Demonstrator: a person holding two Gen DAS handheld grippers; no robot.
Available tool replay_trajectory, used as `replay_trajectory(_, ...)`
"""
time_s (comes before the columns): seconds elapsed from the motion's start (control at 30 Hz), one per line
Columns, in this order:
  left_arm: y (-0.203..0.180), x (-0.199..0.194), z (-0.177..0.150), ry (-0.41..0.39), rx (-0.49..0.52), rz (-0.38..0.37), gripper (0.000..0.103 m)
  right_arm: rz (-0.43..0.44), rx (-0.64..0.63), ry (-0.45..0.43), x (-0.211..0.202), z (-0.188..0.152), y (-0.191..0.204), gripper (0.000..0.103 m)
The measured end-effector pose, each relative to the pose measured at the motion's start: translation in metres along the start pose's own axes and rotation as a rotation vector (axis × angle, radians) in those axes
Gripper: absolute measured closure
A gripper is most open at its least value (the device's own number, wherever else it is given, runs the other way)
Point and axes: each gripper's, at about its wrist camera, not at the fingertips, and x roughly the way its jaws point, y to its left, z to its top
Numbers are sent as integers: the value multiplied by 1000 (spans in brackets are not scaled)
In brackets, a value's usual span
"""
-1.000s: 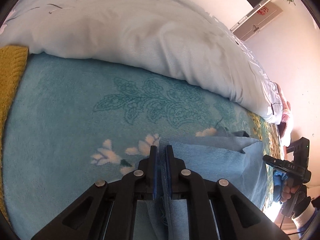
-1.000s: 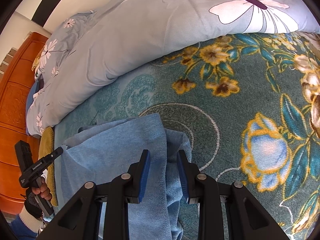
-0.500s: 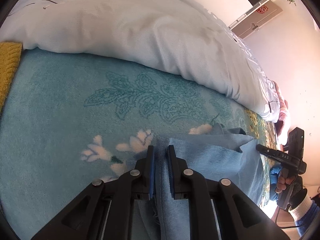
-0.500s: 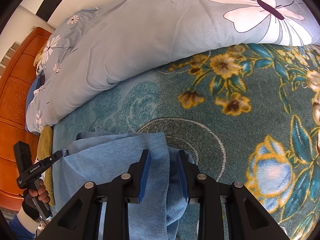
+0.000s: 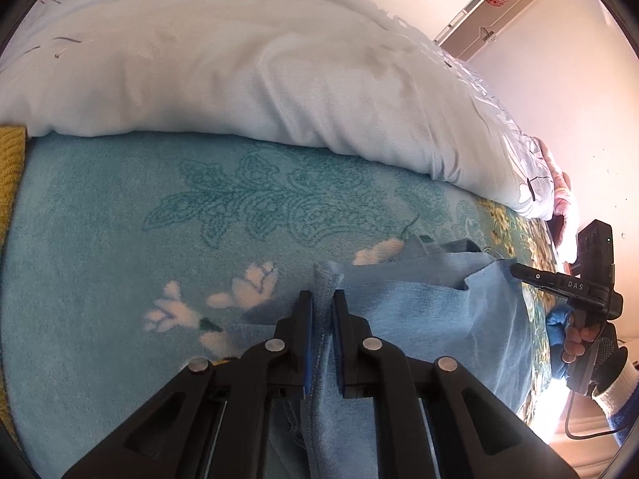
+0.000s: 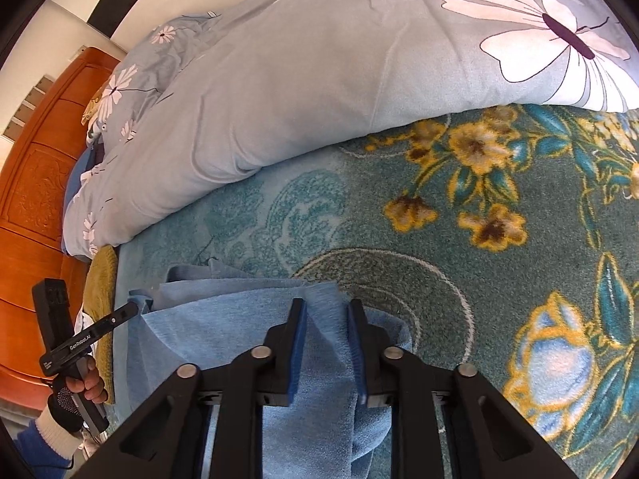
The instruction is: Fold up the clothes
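A light blue garment lies partly folded on a teal floral blanket. My left gripper is shut on a raised fold at the garment's left edge. In the right wrist view the same garment spreads to the left, and its right edge stands up between the pads of my right gripper. Those jaws are closing on that bunched edge, which fills the gap. Each view also shows the other tool at the garment's far side: the right gripper and the left gripper, each in a gloved hand.
A pale blue flowered quilt is heaped along the far side of the blanket. A mustard knitted cloth lies by the garment's left end, next to an orange wooden headboard. A wall and cabinet stand beyond the bed.
The left jaws parted slightly and shut again on the fold. The right jaws narrowed, and the garment's edge, flat under them before, now stands bunched between the pads.
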Motion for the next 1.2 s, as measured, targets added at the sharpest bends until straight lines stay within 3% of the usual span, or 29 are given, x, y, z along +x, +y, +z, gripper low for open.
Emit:
replay_trajectory(0.03,-1,-6,1,-18,1,-6,96,6,-2,-6,-2,0,1,99)
replay_trajectory(0.2,10,-28,6,-93,-63,-57,97,-10,-3,-102,-31,1,-2,100)
replay_trajectory(0.5,46,6,1,-37,-212,13,97,-56,62,-29,-1,3,-24,100)
replay_trajectory(0.83,23,-6,-7,-2,-130,44,97,-90,19,-17,-3,4,-17,95)
replay_trajectory(0.9,14,-12,-10,1,-111,51,90,-109,3,-32,-9,4,-12,90)
replay_trajectory(0.93,11,-14,-12,4,-106,41,85,-113,0,-43,-14,3,-11,78)
replay_trajectory(1.0,3,-16,-17,20,-95,23,62,-117,2,-69,-27,-2,-9,62)
replay_trajectory(1.2,1,1,-31,86,-74,36,58,-111,45,-83,-52,-40,-13,58)
